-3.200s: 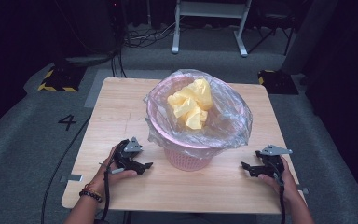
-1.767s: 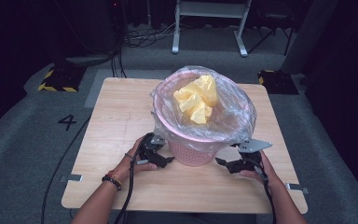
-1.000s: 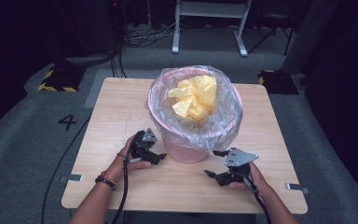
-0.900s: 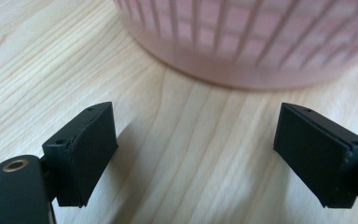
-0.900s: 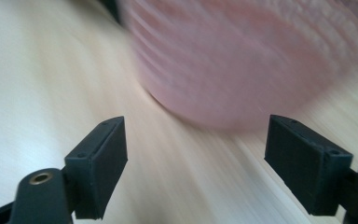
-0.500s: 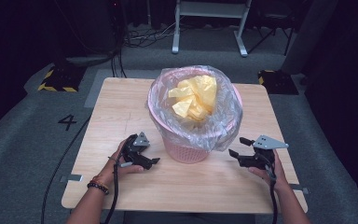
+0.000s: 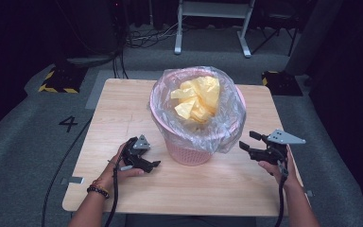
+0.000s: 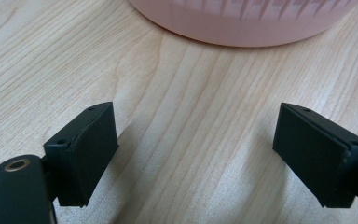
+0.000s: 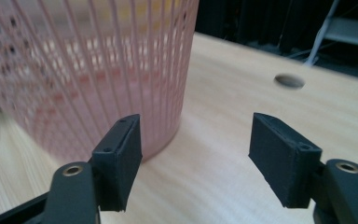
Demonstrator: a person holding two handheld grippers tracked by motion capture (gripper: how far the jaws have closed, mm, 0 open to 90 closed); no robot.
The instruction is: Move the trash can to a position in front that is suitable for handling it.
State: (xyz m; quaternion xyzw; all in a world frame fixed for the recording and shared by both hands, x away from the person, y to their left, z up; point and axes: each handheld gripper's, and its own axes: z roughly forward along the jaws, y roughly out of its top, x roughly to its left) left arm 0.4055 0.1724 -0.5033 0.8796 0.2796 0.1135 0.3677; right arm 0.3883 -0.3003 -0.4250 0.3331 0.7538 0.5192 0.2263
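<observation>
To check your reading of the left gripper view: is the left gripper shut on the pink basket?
No: the left gripper stands open over bare table, with the pink basket beyond its fingertips.

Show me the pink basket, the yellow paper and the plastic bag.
pink basket (image 7: 187,153), high view, lower mesh wall.
yellow paper (image 7: 198,99), high view, middle of the crumpled heap.
plastic bag (image 7: 229,124), high view, overhanging right side.

Table (image 7: 123,109): pale wood, visible straight grain, smooth matt finish.
Basket (image 7: 189,153) on table: pink plastic, slatted lattice wall, solid smooth base band, slight sheen.
Liner bag (image 7: 227,127) over basket rim: thin clear plastic film, crinkled, glossy.
Paper (image 7: 196,99) inside basket: yellow, crumpled, matt.
Left gripper (image 8: 196,154), beside basket: black matt pads (image 8: 93,144), fine-grained; brass-coloured metal rivet.
Right gripper (image 9: 196,158), beside basket: same black matt pads; grey plate on top, smooth.
Floor around table: grey carpet, rough.
</observation>
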